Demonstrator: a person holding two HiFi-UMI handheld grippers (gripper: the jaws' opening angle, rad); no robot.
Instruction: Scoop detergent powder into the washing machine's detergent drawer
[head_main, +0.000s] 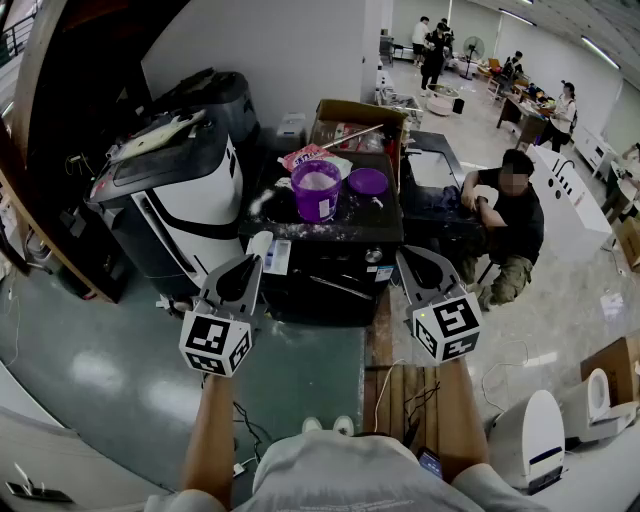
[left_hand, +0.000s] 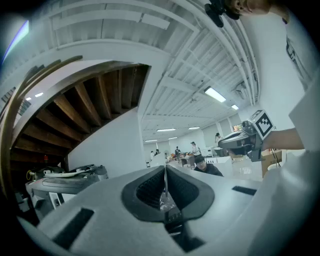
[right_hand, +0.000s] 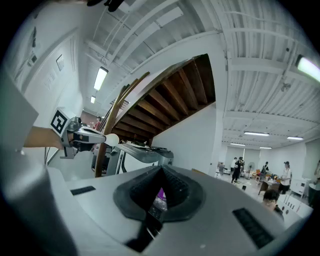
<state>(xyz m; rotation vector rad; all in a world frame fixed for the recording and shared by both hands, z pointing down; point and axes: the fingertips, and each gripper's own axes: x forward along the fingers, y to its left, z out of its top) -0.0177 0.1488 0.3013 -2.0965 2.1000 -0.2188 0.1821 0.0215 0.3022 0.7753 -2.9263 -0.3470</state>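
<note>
Pink pkt (head_main: 305, 156): print too small to read. Purple tub (head_main: 316, 190) of white powder sits on black top (head_main: 385, 232), ahead of and between both grippers, clear of them. L gripper (head_main: 252, 262) jaws together, white blob (head_main: 260, 242) at tip, can't tell if held. R gripper (head_main: 403, 254) pinched closed, empty.

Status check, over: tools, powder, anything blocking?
Left tool shut, empty; right tool shut, empty. Purple powder tub open on machine top, lid beside it. Nothing between tools and tub.
</note>
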